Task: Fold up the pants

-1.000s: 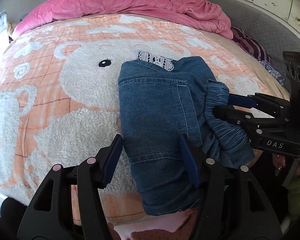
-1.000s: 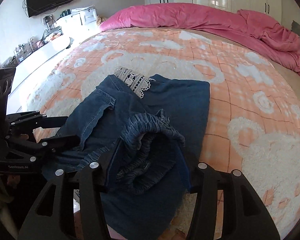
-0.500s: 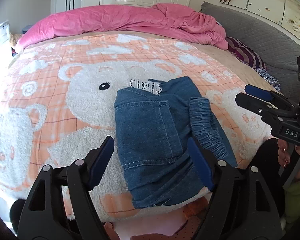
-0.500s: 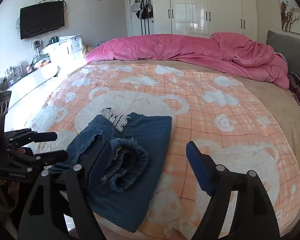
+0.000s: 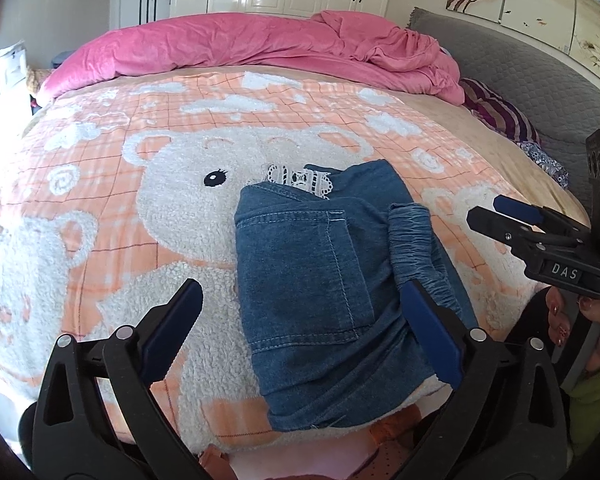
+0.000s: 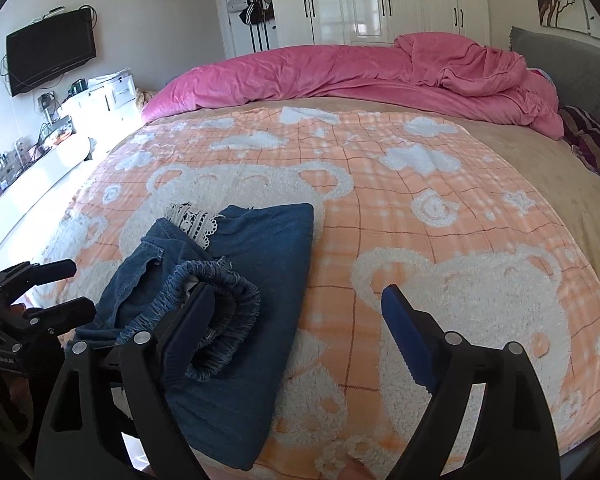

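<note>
Pants lie folded into a compact bundle on blanket, just ahead of both tools. Left gripper and right gripper: fingers apart, holding nothing. Folding appears complete; elastic waistband bunched on top, may need flattening.

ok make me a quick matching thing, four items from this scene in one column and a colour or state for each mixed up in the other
Items:
1. pants
2. duvet
3. left tongs
4. lace trim

Descriptions:
A. white, peeking out at the far edge of the fold
B. pink, bunched along the far side of the bed
C. blue denim, folded on the bear blanket
D. open, holding nothing

Pairs: 1-C, 2-B, 3-D, 4-A
</note>
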The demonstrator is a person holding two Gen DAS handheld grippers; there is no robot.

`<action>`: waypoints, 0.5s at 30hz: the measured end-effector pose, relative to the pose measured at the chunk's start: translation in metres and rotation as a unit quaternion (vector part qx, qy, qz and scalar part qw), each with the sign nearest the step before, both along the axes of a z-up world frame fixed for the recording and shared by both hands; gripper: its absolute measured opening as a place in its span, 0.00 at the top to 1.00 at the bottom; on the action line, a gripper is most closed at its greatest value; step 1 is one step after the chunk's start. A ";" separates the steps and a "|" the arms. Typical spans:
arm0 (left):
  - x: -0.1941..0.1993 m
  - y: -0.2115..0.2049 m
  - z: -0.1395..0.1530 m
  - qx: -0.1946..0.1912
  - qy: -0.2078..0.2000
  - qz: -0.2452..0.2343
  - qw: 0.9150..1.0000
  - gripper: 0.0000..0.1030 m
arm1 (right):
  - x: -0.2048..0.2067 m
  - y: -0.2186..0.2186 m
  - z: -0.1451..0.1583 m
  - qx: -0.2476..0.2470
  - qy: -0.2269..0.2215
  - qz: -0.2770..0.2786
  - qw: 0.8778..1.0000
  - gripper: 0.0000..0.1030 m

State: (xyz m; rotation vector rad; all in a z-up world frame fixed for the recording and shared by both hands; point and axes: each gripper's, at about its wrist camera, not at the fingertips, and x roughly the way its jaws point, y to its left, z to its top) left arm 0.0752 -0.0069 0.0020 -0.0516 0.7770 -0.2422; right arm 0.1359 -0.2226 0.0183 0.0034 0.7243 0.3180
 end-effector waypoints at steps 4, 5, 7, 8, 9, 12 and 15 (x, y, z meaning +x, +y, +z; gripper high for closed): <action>0.008 0.005 -0.006 -0.003 0.007 0.013 1.000 0.09 | 0.005 0.002 -0.008 0.007 0.017 0.008 1.000 0.18; 0.011 0.006 -0.009 -0.003 0.011 0.019 1.000 0.09 | 0.006 0.002 -0.011 0.009 0.023 0.009 1.000 0.18; 0.016 0.009 -0.015 0.003 0.018 0.028 0.999 0.09 | 0.008 0.004 -0.016 0.014 0.035 0.015 0.999 0.18; 0.019 0.010 -0.018 0.007 0.024 0.032 0.999 0.09 | 0.010 0.006 -0.020 0.016 0.045 0.021 0.999 0.18; 0.021 0.012 -0.021 0.007 0.028 0.033 0.999 0.09 | 0.011 0.007 -0.023 0.019 0.053 0.028 0.998 0.18; 0.028 0.015 -0.031 -0.004 0.043 0.033 0.999 0.09 | 0.017 0.010 -0.035 0.034 0.081 0.041 0.995 0.29; 0.034 0.015 -0.040 -0.011 0.052 0.023 0.998 0.09 | 0.024 0.011 -0.047 0.054 0.108 0.041 0.992 0.32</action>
